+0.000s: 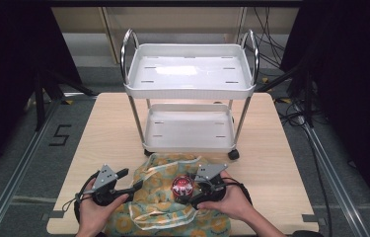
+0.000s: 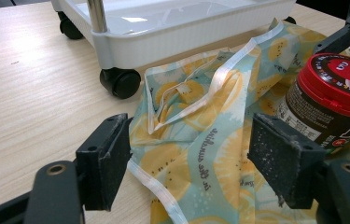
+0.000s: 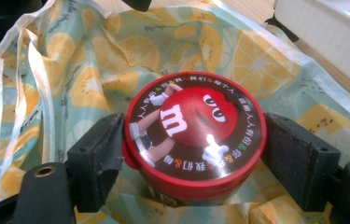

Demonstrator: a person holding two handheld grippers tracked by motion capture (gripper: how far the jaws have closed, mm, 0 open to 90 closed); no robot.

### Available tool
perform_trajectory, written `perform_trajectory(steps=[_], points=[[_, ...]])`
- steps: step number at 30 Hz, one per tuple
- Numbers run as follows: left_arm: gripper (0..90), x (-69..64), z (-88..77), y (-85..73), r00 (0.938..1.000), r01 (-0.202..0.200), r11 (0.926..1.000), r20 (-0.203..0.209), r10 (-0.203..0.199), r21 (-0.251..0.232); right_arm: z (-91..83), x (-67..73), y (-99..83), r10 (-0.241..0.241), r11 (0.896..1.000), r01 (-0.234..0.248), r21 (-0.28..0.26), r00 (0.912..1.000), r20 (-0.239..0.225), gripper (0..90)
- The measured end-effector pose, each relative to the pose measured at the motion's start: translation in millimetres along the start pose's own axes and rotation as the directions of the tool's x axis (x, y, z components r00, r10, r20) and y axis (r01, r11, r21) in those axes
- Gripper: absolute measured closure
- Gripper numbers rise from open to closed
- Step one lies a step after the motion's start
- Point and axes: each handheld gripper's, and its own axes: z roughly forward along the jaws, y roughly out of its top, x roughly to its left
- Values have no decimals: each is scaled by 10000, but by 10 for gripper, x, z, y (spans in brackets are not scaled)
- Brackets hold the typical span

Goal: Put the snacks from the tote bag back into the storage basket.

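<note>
Near the table's (image 1: 271, 148) front edge, a red-lidded candy jar (image 3: 193, 135) stands on a lemon-print bag (image 1: 163, 207), clamped between the right gripper's (image 1: 203, 190) fingers. Left gripper (image 2: 189, 158) fingers gape wide over the bag's left edge. White cart (image 1: 190, 84) stands farther back.

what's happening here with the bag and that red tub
A person at the table holds a gripper in each hand. The right gripper is closed around a red-lidded candy tub, which sits over a lemon-print bag spread on the table. The left gripper is open, its jaws straddling the bag's edge without pinching it. A white two-tier cart stands just behind. It looks like the tub is going into the bag.
</note>
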Motion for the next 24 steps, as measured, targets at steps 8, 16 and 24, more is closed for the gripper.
perform_trajectory(steps=[8, 16, 24], points=[[289, 0, 7, -3, 10000, 5, 10000, 50, -5, -4, 87, 0, -2, -34, 9998, 33, 196, 10000, 8, 240], [289, -2, 9, -6, 10000, 0, 10000, -3, 0, 34, 110, -1, -23, -46, 9999, 45, 133, 10000, 52, 252], [289, 8, 3, -8, 10000, 8, 10000, -27, -8, -3, 98, 32, -11, -388, 9992, 385, 143, 9990, 222, 260]])
